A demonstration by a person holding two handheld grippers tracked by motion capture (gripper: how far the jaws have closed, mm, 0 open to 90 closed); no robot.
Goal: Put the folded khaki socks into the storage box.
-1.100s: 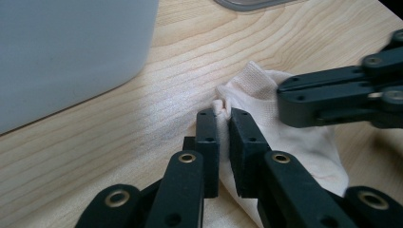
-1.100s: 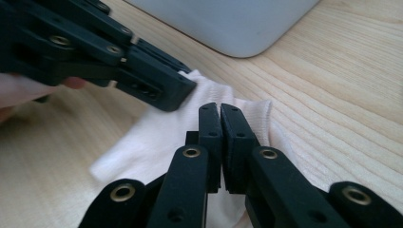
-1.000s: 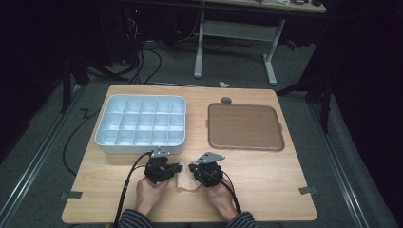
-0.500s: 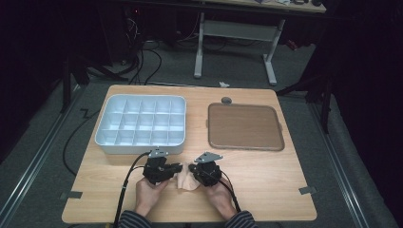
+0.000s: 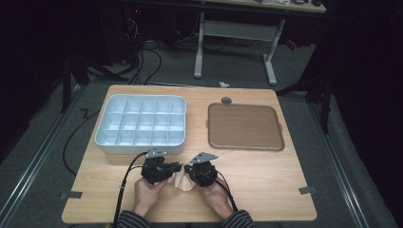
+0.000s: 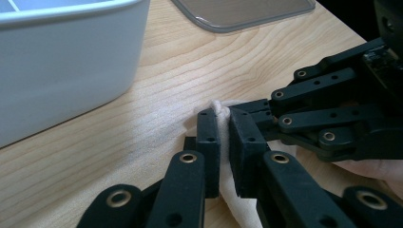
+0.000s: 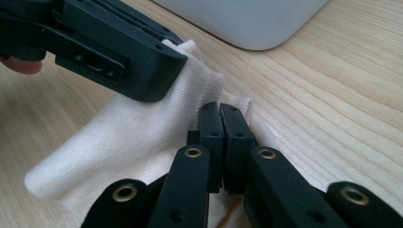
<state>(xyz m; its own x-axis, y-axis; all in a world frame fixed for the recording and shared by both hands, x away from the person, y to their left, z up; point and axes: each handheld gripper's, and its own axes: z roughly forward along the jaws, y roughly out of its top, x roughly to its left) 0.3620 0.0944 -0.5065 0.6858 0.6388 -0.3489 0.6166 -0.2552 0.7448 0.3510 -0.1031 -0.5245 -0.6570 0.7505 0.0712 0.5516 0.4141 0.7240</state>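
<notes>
A small cream cloth (image 5: 181, 181) lies on the wooden table near its front edge, between my two grippers. The left gripper (image 5: 176, 167) points right and is shut on one upper edge of the cloth (image 6: 219, 107), which pokes up between its pads. The right gripper (image 5: 188, 170) faces it from the other side. Its jaws are pressed together on a fold of the cloth (image 7: 119, 137). The two sets of fingertips nearly touch. A hand holds each gripper from the table's front.
A white tray with several compartments (image 5: 142, 148) stands just behind the grippers at the left. A flat brown tray (image 5: 244, 127) lies at the back right, with a small grey disc (image 5: 226, 100) behind it. Bare wood (image 5: 266, 175) extends to the right.
</notes>
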